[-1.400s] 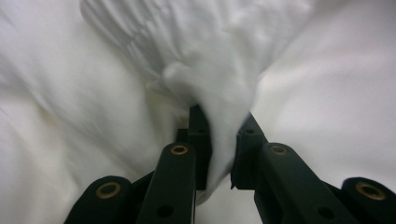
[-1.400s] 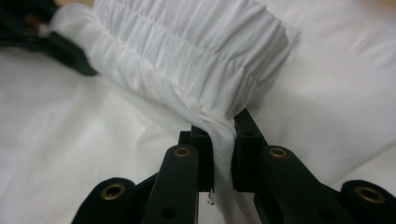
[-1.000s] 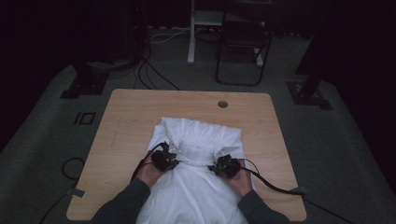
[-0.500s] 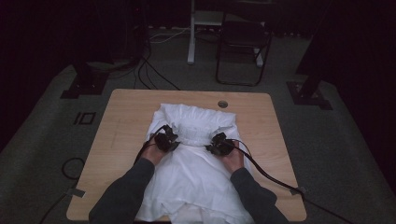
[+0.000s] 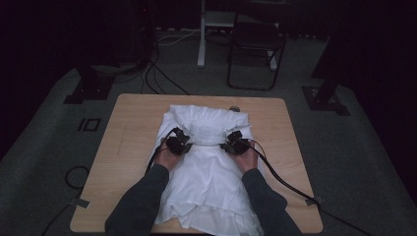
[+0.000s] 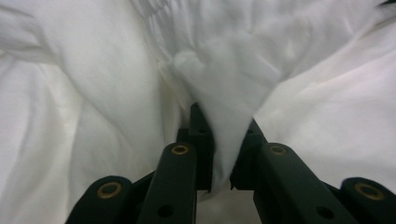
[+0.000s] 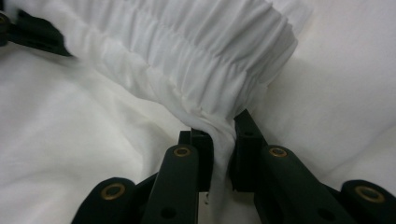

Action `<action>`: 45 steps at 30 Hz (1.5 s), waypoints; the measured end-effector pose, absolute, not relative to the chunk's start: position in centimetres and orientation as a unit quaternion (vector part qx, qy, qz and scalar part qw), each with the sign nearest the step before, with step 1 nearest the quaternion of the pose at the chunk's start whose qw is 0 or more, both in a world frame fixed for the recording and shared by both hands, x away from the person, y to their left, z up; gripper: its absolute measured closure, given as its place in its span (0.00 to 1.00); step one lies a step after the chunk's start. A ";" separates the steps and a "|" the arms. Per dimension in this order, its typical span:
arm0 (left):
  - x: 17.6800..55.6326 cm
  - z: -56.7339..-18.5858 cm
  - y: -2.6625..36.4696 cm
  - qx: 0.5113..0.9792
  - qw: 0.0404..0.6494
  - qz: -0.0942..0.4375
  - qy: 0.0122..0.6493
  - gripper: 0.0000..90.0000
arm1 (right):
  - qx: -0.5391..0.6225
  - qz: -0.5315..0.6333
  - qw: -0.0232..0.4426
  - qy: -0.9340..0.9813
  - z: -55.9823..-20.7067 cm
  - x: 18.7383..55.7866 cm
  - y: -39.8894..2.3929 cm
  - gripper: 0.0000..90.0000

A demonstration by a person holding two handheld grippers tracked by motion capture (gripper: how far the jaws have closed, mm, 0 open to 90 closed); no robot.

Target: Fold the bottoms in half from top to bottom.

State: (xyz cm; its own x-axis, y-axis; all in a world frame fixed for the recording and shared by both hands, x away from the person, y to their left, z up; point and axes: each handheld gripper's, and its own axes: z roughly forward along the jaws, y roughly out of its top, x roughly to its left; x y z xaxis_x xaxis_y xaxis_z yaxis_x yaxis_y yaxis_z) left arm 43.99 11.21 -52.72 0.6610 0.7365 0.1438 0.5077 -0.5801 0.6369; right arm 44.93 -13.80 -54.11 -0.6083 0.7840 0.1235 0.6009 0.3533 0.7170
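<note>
Fingers (image 7: 243, 135) pinching gathered elastic hem (image 7: 210, 56) of white garment (image 5: 211, 162), right gripper view.

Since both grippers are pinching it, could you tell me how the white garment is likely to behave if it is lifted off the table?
The white garment would probably hang limp: it bunches into soft folds where the left gripper and right gripper clamp it. It looks light and thin. The gathered band may stretch, so the grip could slip slightly.

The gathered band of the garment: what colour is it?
Plain white band, clearest in the right gripper view.
</note>
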 end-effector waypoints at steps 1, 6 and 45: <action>44.0 -52.7 11.2 0.866 0.284 0.201 0.359 0.92 | 0.426 0.377 0.121 0.814 -54.1 44.9 -13.8 0.91; 41.1 -47.1 12.4 0.827 0.384 0.211 0.352 0.93 | 0.394 0.449 0.144 0.789 -49.5 43.2 -15.4 0.91; 39.9 -53.3 12.3 0.835 0.350 0.110 0.411 0.96 | 0.446 0.382 0.103 0.803 -54.1 39.1 -17.9 0.96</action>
